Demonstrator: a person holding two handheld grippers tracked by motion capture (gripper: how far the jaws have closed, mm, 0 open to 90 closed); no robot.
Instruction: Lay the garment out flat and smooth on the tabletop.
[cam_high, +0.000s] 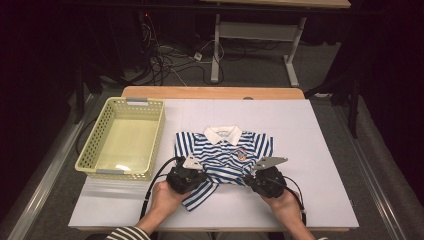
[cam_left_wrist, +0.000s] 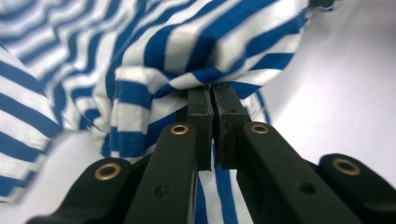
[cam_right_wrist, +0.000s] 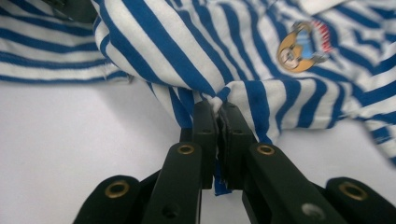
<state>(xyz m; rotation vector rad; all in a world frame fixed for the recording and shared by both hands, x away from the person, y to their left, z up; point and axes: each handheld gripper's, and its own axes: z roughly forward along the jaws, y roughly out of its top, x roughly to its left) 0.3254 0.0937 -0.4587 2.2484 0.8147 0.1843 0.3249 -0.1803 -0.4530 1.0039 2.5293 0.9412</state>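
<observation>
High view: a blue-and-white striped polo shirt (cam_high: 225, 155) lies face up near the middle of the white surface (cam_high: 320, 150), white collar away from the person, a small badge on its chest. Its lower hem is bunched up, with one corner trailing toward the near edge. The left claw (cam_high: 192, 177) bites the hem on one side, the right claw (cam_high: 255, 179) on the other. A pale yellow basket (cam_high: 100, 150) sits at the left, apart from the shirt.

Left gripper view: jaws pinched tight on a gathered fold of striped cloth, fabric puckering at the tips.

Right gripper view: jaws clamped on another bunched fold, with the orange-and-blue badge (cam_right_wrist: 301, 44) just beyond.
</observation>
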